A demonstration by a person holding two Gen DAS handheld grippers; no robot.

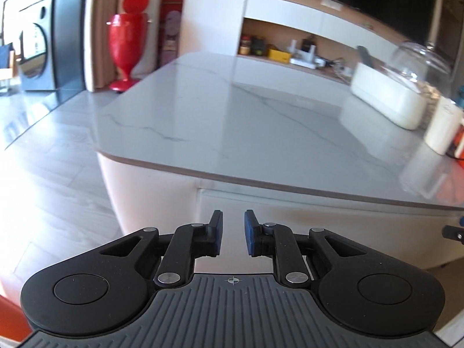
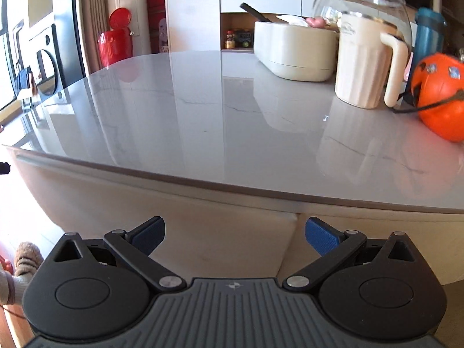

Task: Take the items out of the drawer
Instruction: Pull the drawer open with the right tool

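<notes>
Cream drawer fronts point(image 1: 304, 220) sit closed under the marble countertop point(image 1: 232, 121). In the right wrist view a vertical seam splits two drawer fronts point(image 2: 220, 240). My left gripper point(image 1: 233, 214) hangs in front of them, below the counter edge, its blue pads a narrow gap apart with nothing between them. My right gripper point(image 2: 235, 220) is spread wide open before the seam and is empty. A black piece of it shows at the right edge of the left wrist view. No drawer contents are visible.
On the counter's right side stand a white oval container point(image 2: 293, 52), a glass dome point(image 2: 362, 0), a cream jug point(image 2: 365, 66), a teal tumbler point(image 2: 429, 37) and an orange pumpkin bucket point(image 2: 440, 95). A red bin point(image 1: 127, 37) stands on the floor beyond. A slippered foot point(image 2: 26, 258) is at lower left.
</notes>
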